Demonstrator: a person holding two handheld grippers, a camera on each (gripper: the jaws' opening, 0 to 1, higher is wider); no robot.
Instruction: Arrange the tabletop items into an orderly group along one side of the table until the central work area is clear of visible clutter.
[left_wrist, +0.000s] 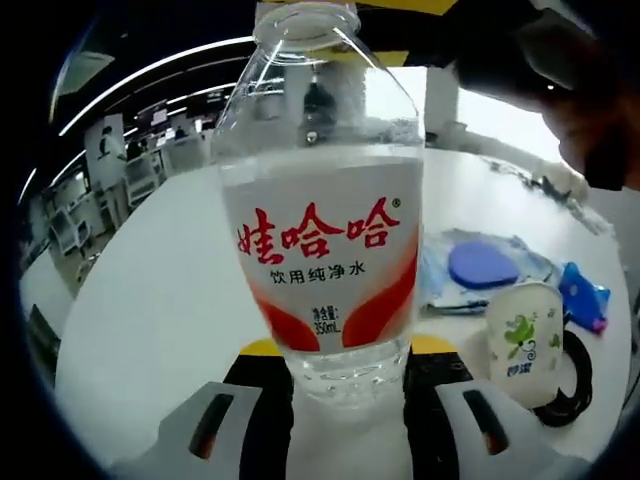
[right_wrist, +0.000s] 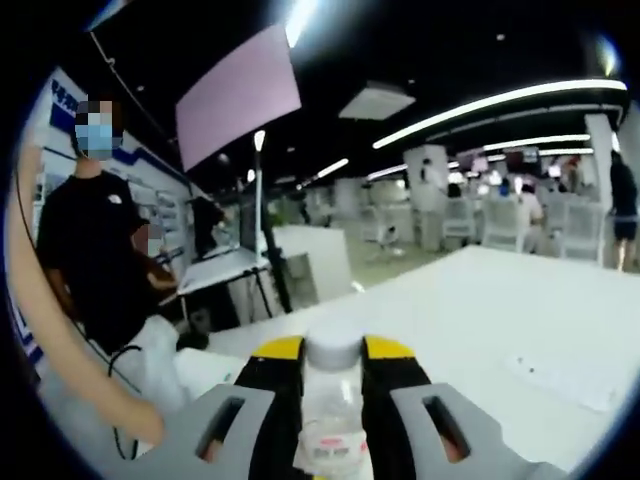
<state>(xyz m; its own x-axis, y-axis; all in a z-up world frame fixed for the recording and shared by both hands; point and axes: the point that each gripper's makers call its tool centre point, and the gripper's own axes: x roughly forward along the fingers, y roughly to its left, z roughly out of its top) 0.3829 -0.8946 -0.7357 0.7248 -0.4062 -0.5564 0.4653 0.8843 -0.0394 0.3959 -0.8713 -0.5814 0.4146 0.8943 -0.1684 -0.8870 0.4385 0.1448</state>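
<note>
A clear water bottle (left_wrist: 320, 240) with a white and red label stands upright between the jaws of my left gripper (left_wrist: 347, 350), which is shut on its lower part. The bottle holds water up to the top of the label. In the right gripper view, a small clear bottle (right_wrist: 333, 425) with a white cap (right_wrist: 333, 348) sits between the yellow-tipped jaws of my right gripper (right_wrist: 333, 362), shut on it. The white table (right_wrist: 500, 310) stretches beyond it.
Right of the big bottle lie a blue disc (left_wrist: 483, 265) on a plastic bag, a white cup with a green figure (left_wrist: 525, 340), a black cable (left_wrist: 578, 385) and a blue packet (left_wrist: 585, 295). A hand (left_wrist: 590, 115) hovers top right. A person in black (right_wrist: 85, 250) stands left.
</note>
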